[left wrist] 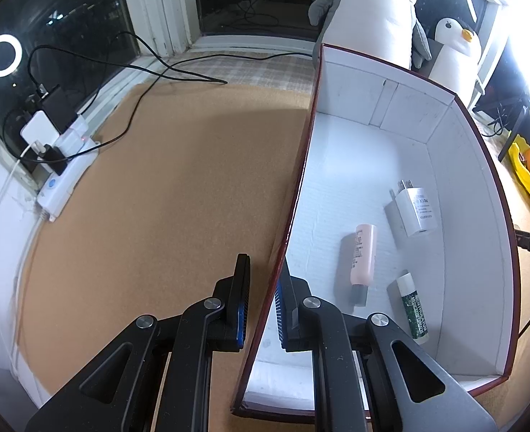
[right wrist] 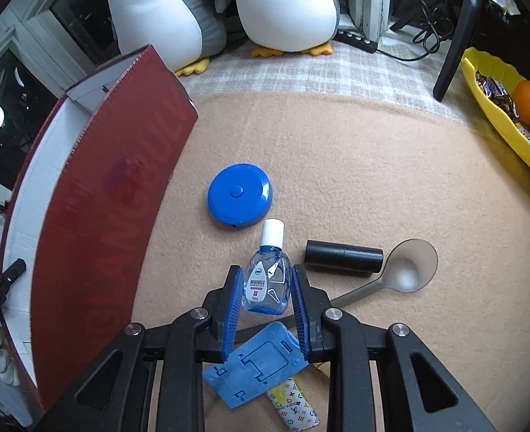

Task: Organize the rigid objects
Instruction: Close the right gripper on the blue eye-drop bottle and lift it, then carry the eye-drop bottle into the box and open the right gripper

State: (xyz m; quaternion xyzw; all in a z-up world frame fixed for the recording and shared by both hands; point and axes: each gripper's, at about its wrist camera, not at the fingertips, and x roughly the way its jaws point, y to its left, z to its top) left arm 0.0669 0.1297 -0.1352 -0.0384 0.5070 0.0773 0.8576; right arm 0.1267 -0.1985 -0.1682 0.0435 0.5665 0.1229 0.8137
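Note:
In the left wrist view my left gripper [left wrist: 265, 270] straddles the left wall of a red box with white inside [left wrist: 297, 194]; whether the pads press the wall is unclear. Inside the box lie a pink tube [left wrist: 363, 255], a white charger [left wrist: 417, 212] and a green-labelled stick [left wrist: 414, 311]. In the right wrist view my right gripper [right wrist: 265, 280] has its fingers on both sides of a small blue eye-drop bottle [right wrist: 266, 273], pads touching it. On the mat lie a blue round tape measure [right wrist: 239, 194], a black cylinder [right wrist: 344, 255], a grey spoon [right wrist: 405, 270], a blue flat piece [right wrist: 257, 363] and a patterned tube [right wrist: 295, 410].
The red box [right wrist: 95, 216] stands left of the right gripper. A yellow fruit bowl [right wrist: 498, 122] sits at the far right. Two plush penguins [right wrist: 282, 3] stand behind the mat. A power strip with plugs [left wrist: 63, 165] and cables lie at the far left.

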